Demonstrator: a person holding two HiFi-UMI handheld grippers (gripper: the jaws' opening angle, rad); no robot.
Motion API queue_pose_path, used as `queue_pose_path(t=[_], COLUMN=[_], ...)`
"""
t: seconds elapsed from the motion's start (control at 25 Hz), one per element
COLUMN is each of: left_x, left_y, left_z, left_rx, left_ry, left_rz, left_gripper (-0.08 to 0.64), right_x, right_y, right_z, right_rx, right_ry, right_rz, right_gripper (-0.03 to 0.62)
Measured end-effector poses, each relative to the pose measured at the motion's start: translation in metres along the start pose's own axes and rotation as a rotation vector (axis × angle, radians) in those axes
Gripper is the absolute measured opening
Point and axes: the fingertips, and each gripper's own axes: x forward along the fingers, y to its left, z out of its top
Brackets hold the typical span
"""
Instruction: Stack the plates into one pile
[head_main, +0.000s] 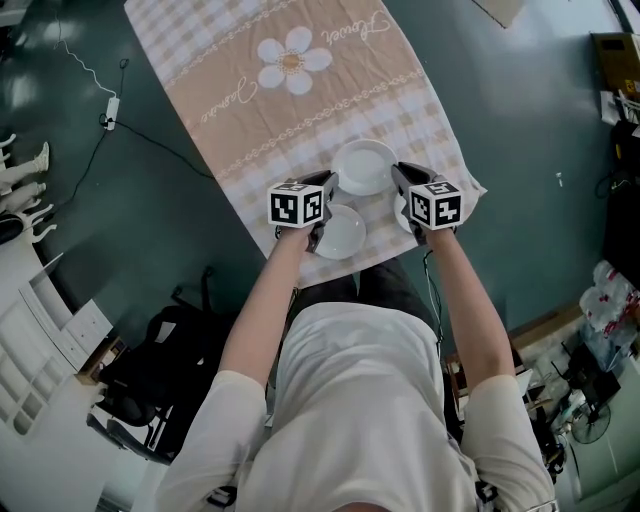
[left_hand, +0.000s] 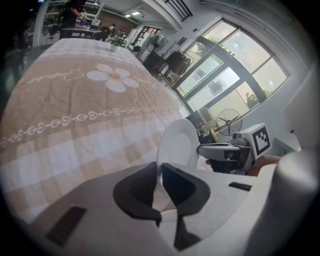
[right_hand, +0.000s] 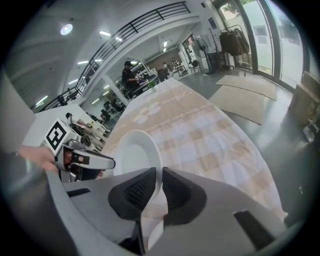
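On the beige checked cloth (head_main: 250, 110) lies a white plate (head_main: 365, 165), flat, between my two grippers. My left gripper (head_main: 325, 218) is shut on the rim of a second white plate (head_main: 342, 233), which sits just nearer than the flat one. In the left gripper view this plate (left_hand: 178, 144) stands up from the pinching jaws (left_hand: 161, 172). My right gripper (head_main: 405, 200) is shut on a third white plate (right_hand: 136, 156), whose rim runs between its pads (right_hand: 159, 182). In the head view that plate is mostly hidden behind the marker cube.
The cloth bears a daisy print (head_main: 291, 60) and covers a table that ends just before my body. A cable with an adapter (head_main: 110, 106) lies on the dark floor at left. A white rack (head_main: 45, 330) and a dark bag (head_main: 150, 390) stand at lower left.
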Motion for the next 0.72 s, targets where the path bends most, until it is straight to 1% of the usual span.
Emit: queue_pose_path(t=[0.32, 0.72], left_x=[-0.028, -0.056], left_y=[-0.003, 0.006], left_z=[-0.016, -0.048], left_rx=[-0.011, -0.027], left_ry=[-0.013, -0.01], left_rz=[-0.013, -0.024], left_gripper=[0.038, 0.038], right_x=[-0.01, -0.013], right_y=[0.027, 0.062], right_z=[-0.005, -0.03], right_rx=[-0.036, -0.035], right_ry=[0.005, 0.018], right_rz=[0.005, 0.01], right_gripper=[0.061, 0.061])
